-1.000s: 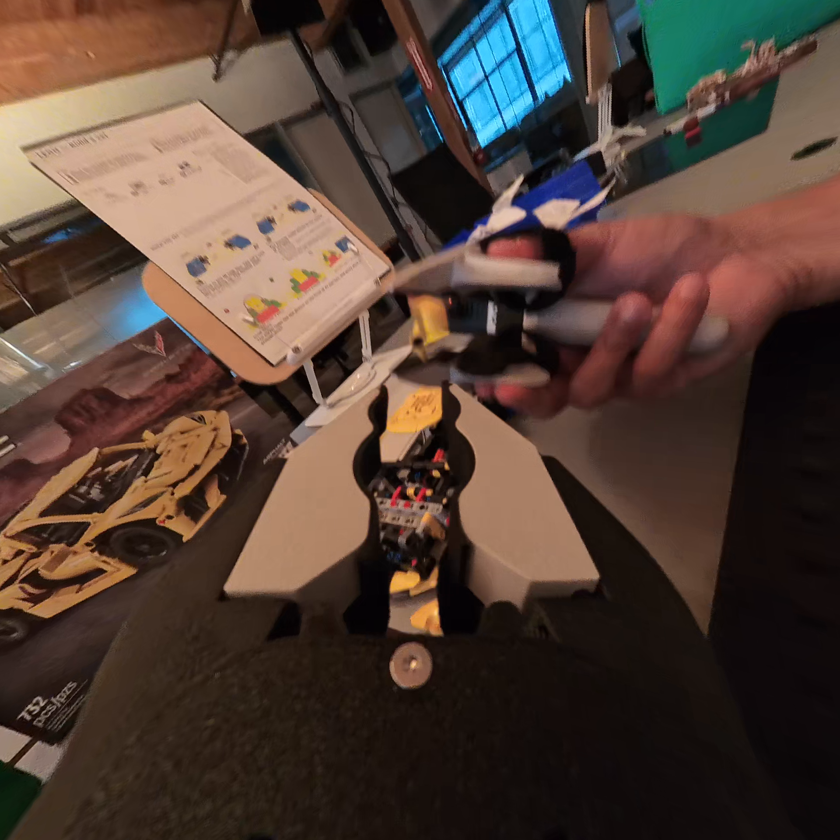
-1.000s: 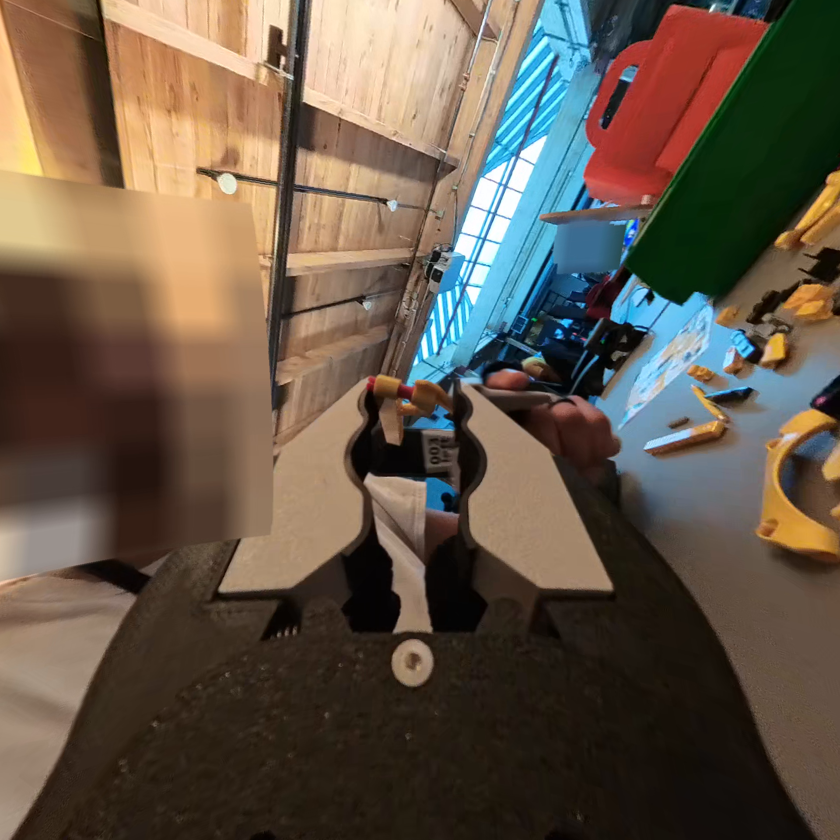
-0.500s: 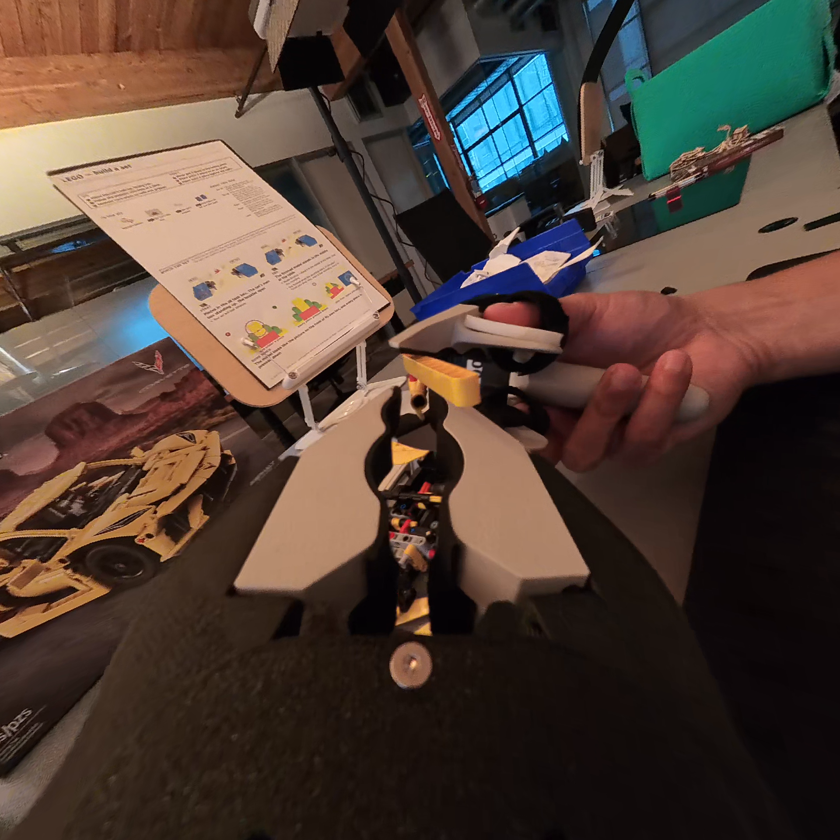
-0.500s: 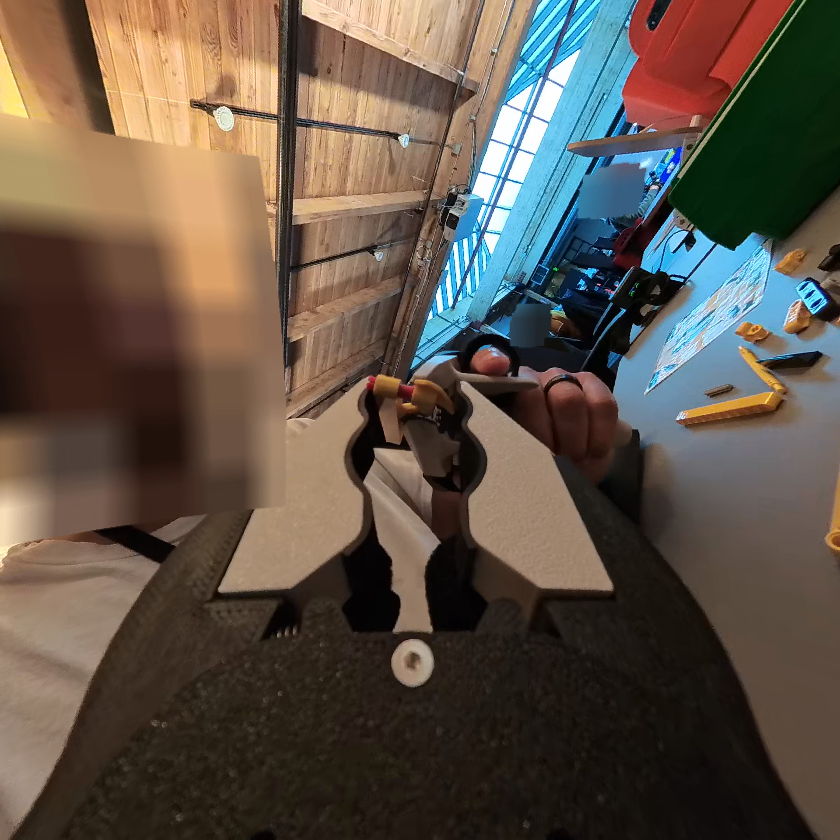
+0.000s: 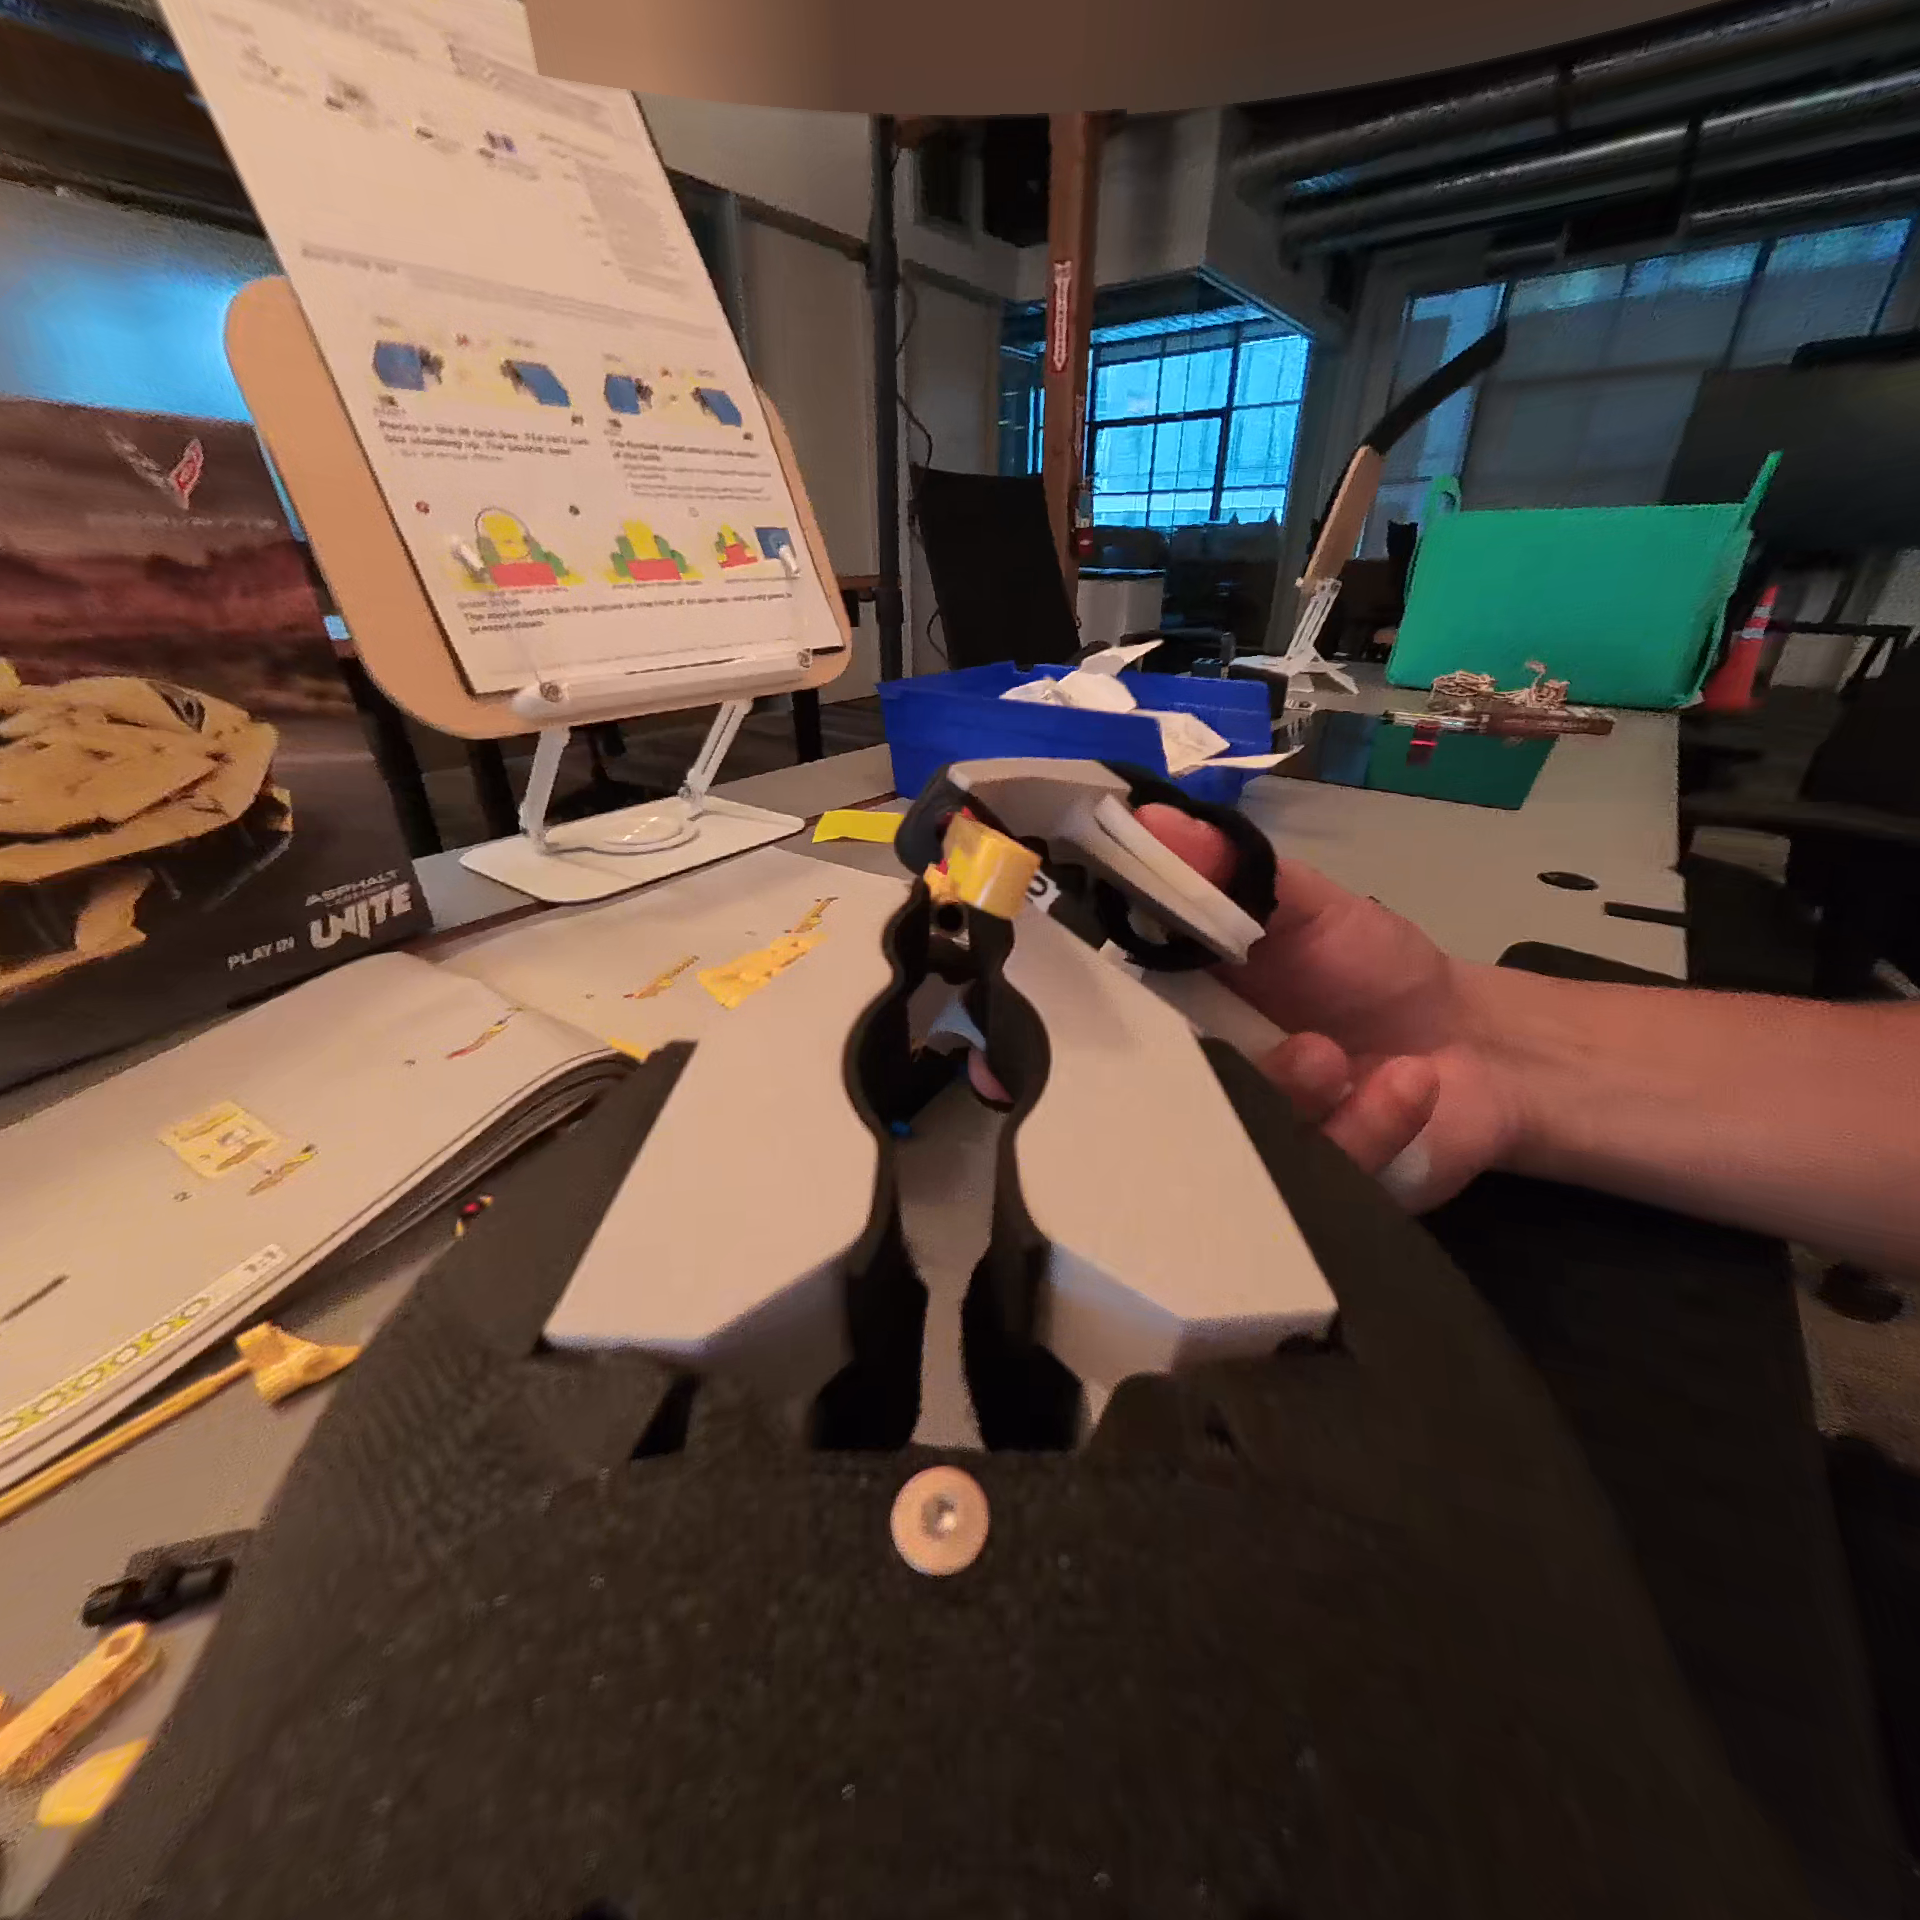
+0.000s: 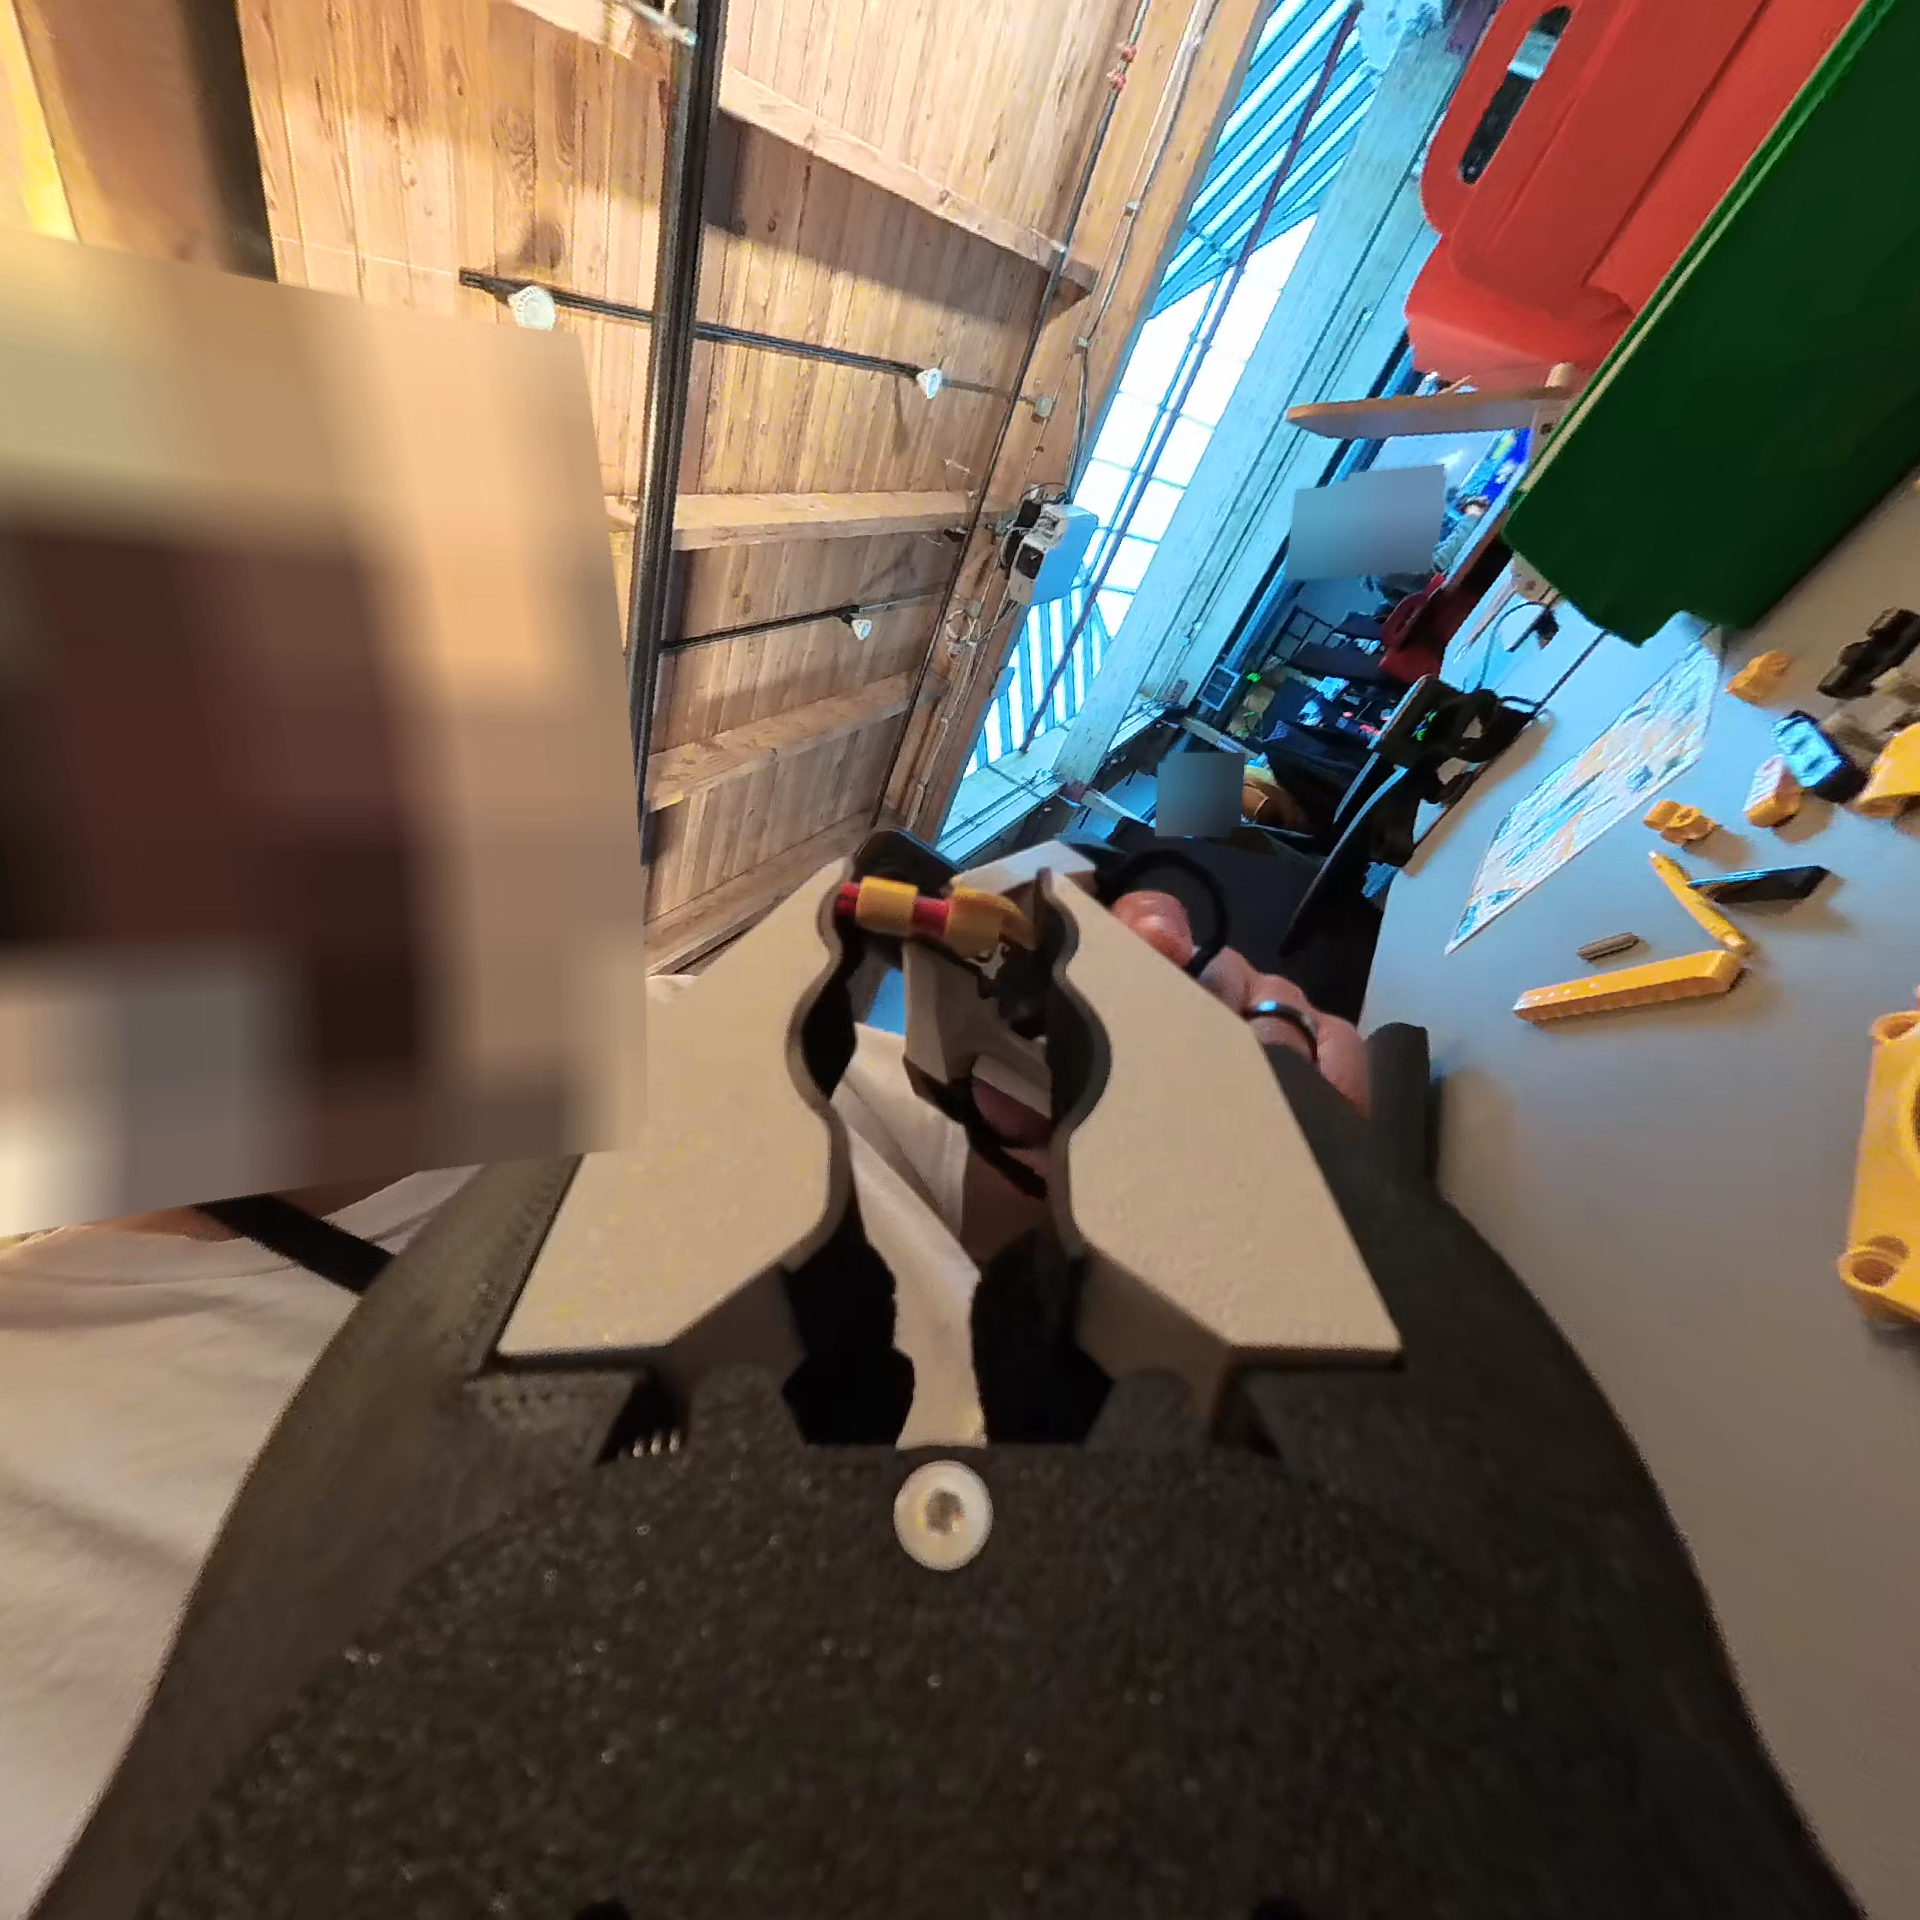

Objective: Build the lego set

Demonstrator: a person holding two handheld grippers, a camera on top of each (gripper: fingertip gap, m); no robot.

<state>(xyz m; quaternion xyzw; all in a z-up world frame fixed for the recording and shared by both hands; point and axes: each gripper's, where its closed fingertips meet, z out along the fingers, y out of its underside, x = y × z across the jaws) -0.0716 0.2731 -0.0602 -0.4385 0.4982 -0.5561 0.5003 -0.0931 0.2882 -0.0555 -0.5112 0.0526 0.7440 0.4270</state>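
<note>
My right gripper (image 6: pixel 940 904) is shut on a short red axle with yellow bushes (image 6: pixel 914 914), held up in the air. In the left wrist view the same gripper (image 5: pixel 966 842), in a person's hand, meets my left gripper's tips with a yellow bush (image 5: pixel 987 868) showing. My left gripper (image 5: pixel 951 920) has its jaws nearly together, with a small dark piece with a round hole (image 5: pixel 948 923) between the tips, right against the axle. In the right wrist view the left gripper (image 6: pixel 987 987) sits just behind the axle, partly hidden.
An open instruction booklet (image 5: pixel 312 1122) lies on the table, with the set's box (image 5: pixel 135 727) and a sheet on a stand (image 5: pixel 540 436) behind. A blue bin (image 5: pixel 1039 717) and loose yellow parts (image 5: pixel 73 1704) are nearby. A yellow beam (image 6: pixel 1631 987) lies by a green bin (image 6: pixel 1714 364). Left and right tips are no more than a few centimetres apart.
My left gripper has swung up from the built assembly on the table to level, and that assembly has left view. The two grippers' tips have come together at the axle.
</note>
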